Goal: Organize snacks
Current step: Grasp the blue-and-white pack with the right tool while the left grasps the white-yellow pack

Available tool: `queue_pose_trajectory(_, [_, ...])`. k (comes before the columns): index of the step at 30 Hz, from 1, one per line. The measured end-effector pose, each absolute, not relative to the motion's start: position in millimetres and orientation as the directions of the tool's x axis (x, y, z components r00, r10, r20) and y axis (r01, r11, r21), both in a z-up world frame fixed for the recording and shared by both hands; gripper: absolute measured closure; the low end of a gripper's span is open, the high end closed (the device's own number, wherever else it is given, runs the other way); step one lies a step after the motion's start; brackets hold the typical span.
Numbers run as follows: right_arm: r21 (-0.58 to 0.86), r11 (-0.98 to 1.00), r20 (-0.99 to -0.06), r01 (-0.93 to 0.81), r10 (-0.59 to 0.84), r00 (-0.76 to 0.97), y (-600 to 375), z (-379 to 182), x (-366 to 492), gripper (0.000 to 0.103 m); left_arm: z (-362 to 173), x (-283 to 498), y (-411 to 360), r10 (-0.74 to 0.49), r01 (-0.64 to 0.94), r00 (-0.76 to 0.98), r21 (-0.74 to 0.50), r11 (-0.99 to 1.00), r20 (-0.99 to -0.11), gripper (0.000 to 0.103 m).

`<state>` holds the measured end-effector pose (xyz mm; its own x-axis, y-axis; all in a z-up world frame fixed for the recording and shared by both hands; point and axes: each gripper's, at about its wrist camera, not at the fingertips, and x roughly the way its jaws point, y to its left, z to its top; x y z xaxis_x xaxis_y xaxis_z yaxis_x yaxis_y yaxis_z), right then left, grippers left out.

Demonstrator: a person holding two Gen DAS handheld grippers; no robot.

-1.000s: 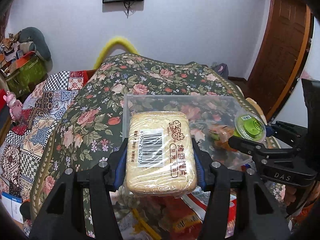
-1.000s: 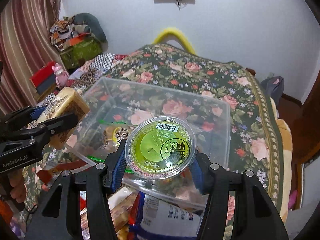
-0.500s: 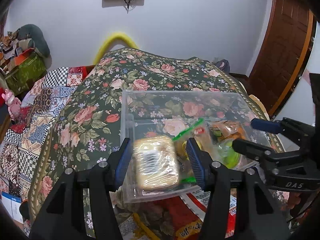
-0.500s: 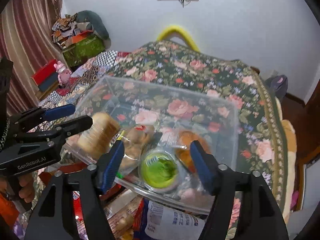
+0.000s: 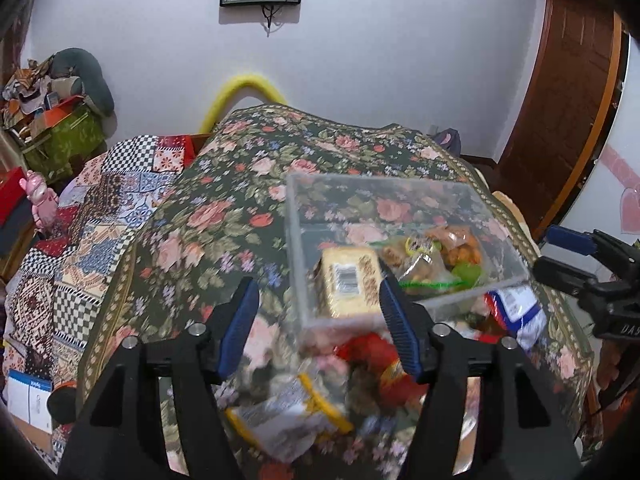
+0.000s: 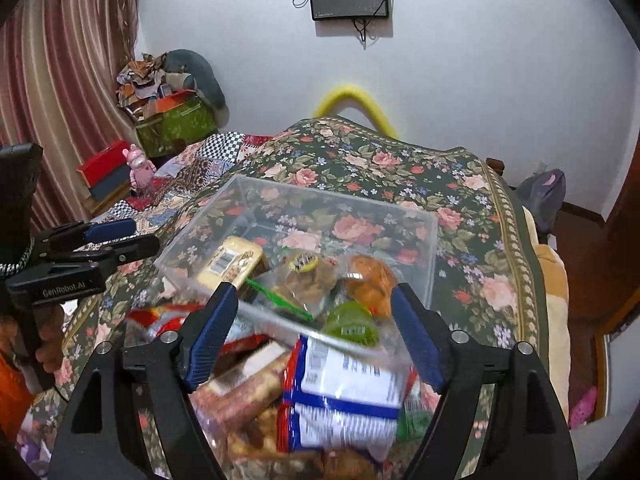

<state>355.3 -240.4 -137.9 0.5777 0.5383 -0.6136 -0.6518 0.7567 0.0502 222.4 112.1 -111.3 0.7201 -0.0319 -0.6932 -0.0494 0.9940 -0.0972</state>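
Both our left hand-held gripper [image 5: 316,316] and right hand-held gripper [image 6: 314,336] have just been opening and hold nothing. The biscuit pack [image 5: 348,280] lies inside the clear box [image 6: 430,256]; remaining snack bags [image 6: 344,396] by the table's near edge look light and crinkly; we judge pinching across their middles best.

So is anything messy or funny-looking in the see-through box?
A bit. The yellow biscuit pack leans tilted against the clear box wall instead of lying flat, and the green jelly cup has tipped on its side. The snacks inside sit in a jumble. Nothing looks spilled or torn.
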Motion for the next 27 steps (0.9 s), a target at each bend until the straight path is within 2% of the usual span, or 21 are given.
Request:
queue_pose_trajectory(5, [0.060,0.768,-0.629,-0.638,0.525,0.573,-255,-150,345,0.025,-128,204,120,-0.021,-0.062,0.687,-0.088,0.994,-0.727,0.030])
queue_pose_trajectory(14, [0.080,0.787,-0.685,-0.612,0.489,0.540,-276,-182,334,0.019,-169,181,132,-0.030,-0.083,0.615,-0.103,0.991,-0.788,0.025])
queue_pose_trajectory(21, [0.113,0.802,-0.716,-0.586,0.475,0.511,-282,-204,331,0.003,-199,183,130,-0.045,-0.100,0.560,-0.122,0.988,-0.828,0.022])
queue_pose_trajectory(27, [0.112,0.818,-0.731,-0.564,0.452,0.511,-275,-211,339,0.002,-210,187,118,-0.025,-0.083,0.554,-0.085,0.993,-0.832,0.019])
